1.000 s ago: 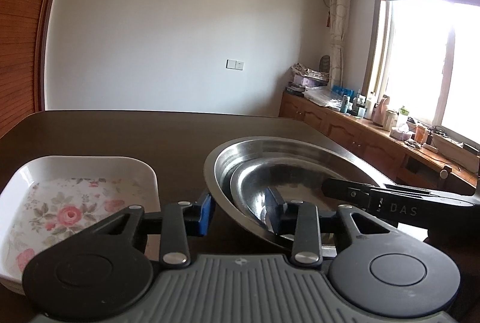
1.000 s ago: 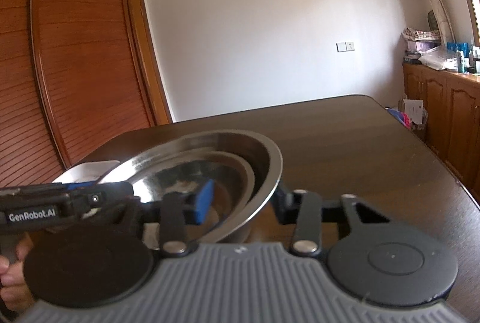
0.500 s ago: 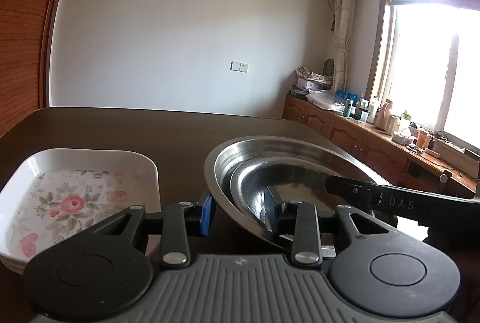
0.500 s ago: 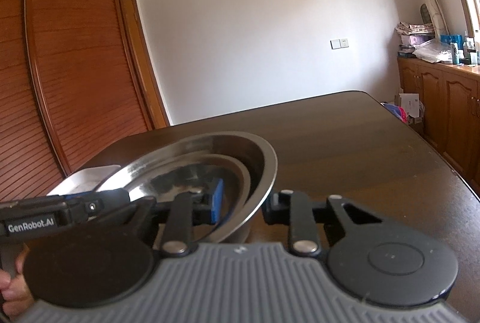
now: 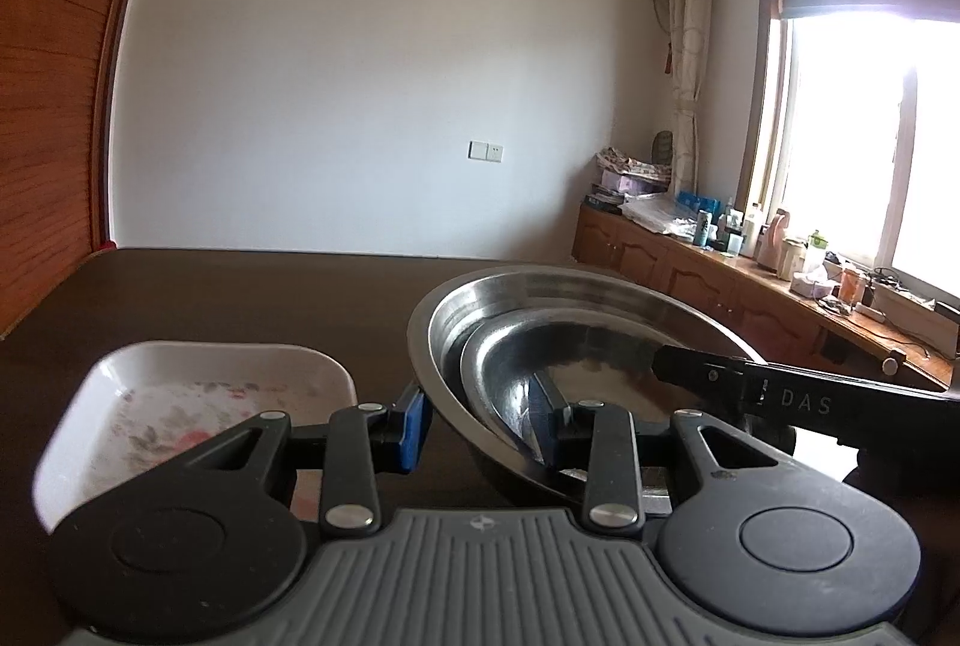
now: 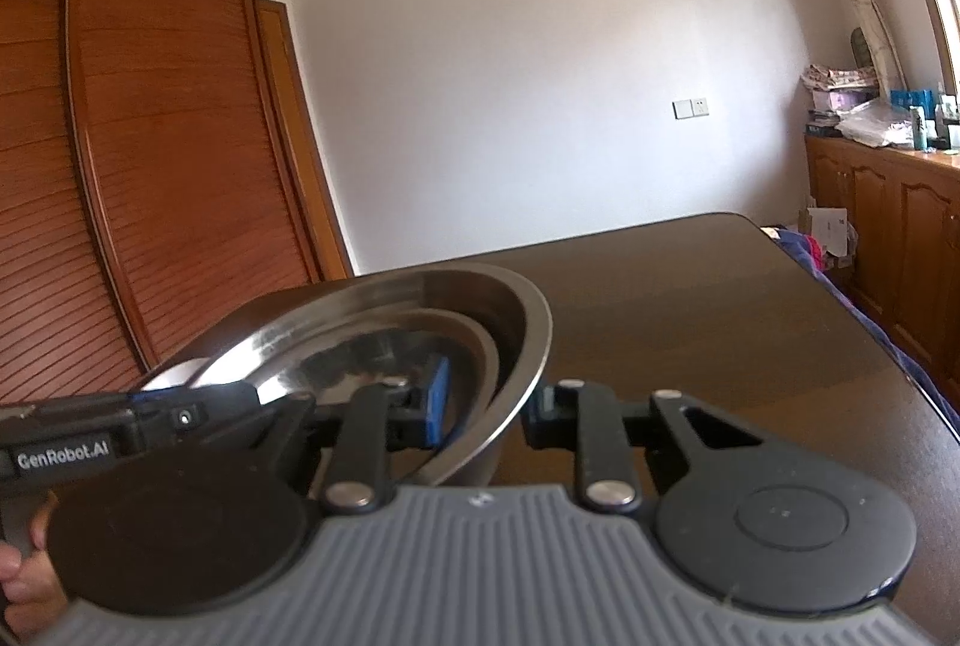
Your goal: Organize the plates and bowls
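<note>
A large steel bowl holds a smaller steel bowl nested inside it. My left gripper straddles the near-left rims of both bowls, one finger outside, one inside, with a gap to the outer finger. My right gripper straddles the opposite rims the same way. Both bowls are tilted, above the dark table. A white floral dish sits on the table left of the bowls.
The dark wooden table stretches far ahead. A wooden wardrobe stands at the left. A wooden sideboard with bottles and clutter runs under the window at the right.
Both grippers and the nested bowls have risen and tilted a little; the floral dish now sits lower and flatter in the left wrist view. The right gripper's jaws have narrowed on the rims.
</note>
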Demonstrator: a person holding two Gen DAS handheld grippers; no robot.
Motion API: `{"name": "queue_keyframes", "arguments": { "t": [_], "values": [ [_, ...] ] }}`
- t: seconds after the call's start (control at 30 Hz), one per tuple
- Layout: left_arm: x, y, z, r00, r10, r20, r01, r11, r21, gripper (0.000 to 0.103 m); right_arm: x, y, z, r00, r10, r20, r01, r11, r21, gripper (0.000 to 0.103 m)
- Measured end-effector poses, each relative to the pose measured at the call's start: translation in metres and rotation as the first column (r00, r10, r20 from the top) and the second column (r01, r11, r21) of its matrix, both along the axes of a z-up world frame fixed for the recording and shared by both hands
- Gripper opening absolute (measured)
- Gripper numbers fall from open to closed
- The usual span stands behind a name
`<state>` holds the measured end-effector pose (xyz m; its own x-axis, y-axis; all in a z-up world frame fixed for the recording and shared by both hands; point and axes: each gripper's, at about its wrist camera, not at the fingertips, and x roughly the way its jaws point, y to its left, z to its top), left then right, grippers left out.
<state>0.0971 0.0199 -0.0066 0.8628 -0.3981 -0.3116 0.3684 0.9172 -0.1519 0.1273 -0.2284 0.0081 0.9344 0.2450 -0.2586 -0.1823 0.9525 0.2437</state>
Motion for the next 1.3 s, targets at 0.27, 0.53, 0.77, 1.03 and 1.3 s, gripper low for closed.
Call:
{"name": "queue_keyframes", "arguments": {
  "t": [0.27,0.53,0.77,1.03,1.3],
  "values": [
    [-0.009,0.015,0.012,0.999,0.027,0.026,-0.027,1.0,-0.004,0.065,0.0,0.007,0.005,0.999,0.032,0.021,-0.032,0.999,0.016,0.026],
    [-0.013,0.036,0.021,0.997,0.074,0.038,-0.074,0.997,-0.008,0.065,0.002,0.022,0.012,0.996,0.075,0.041,-0.075,0.997,0.008,0.026],
    [-0.017,0.06,0.024,0.99,0.135,0.036,-0.135,0.991,-0.002,0.065,0.007,0.044,0.014,0.99,0.13,0.048,-0.131,0.991,0.004,0.026],
    [-0.016,0.088,0.026,0.978,0.206,0.039,-0.206,0.978,-0.004,0.065,0.014,0.071,0.013,0.978,0.206,0.033,-0.206,0.979,0.0,0.026],
    [-0.015,0.099,0.016,0.973,0.23,0.021,-0.23,0.973,-0.01,0.065,0.018,0.081,0.006,0.973,0.233,0.007,-0.232,0.972,-0.023,0.026]
  ]
}}
